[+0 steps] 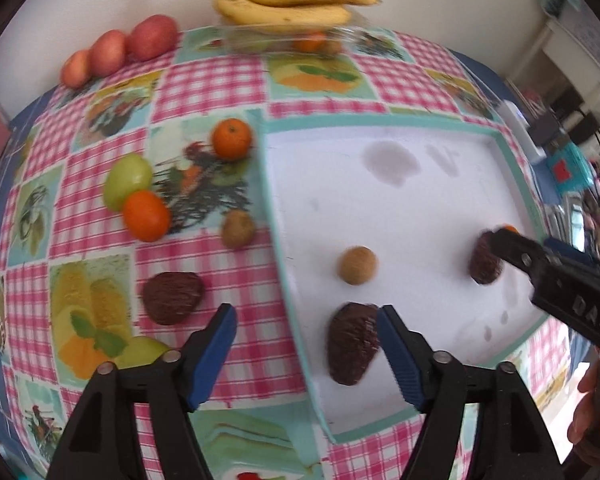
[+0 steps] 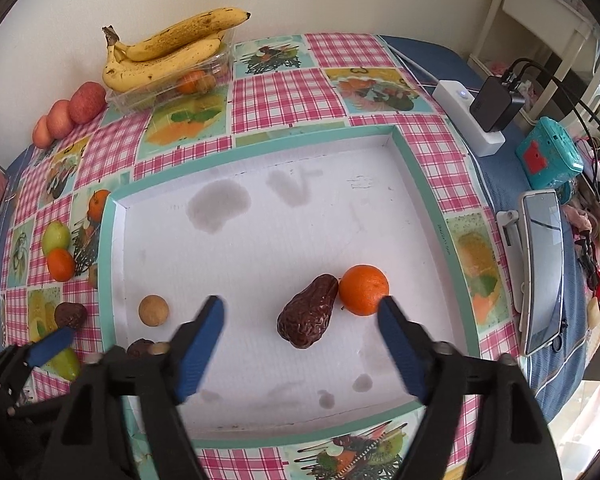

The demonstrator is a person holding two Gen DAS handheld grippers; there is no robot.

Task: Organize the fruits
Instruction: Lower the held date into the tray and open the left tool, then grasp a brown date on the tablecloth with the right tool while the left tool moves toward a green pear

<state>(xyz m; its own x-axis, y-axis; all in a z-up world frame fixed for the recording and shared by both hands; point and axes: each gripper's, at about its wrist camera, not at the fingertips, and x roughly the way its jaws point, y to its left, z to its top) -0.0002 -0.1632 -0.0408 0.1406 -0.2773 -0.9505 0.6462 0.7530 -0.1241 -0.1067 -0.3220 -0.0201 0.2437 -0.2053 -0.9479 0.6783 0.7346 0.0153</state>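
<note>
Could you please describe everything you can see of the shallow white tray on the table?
The tray is a shallow rectangle, white inside with a low teal rim, apparently cardboard. It lies flat on the checked tablecloth. Its floor carries grey stains and small marks. Inside lie an orange touching a dark wrinkled fruit, a small tan round fruit, and another dark fruit near the front left corner.

Two close, downward-tilted wrist views from the near side, sharing the white tray [image 1: 380, 200] [image 2: 260, 240].
</note>
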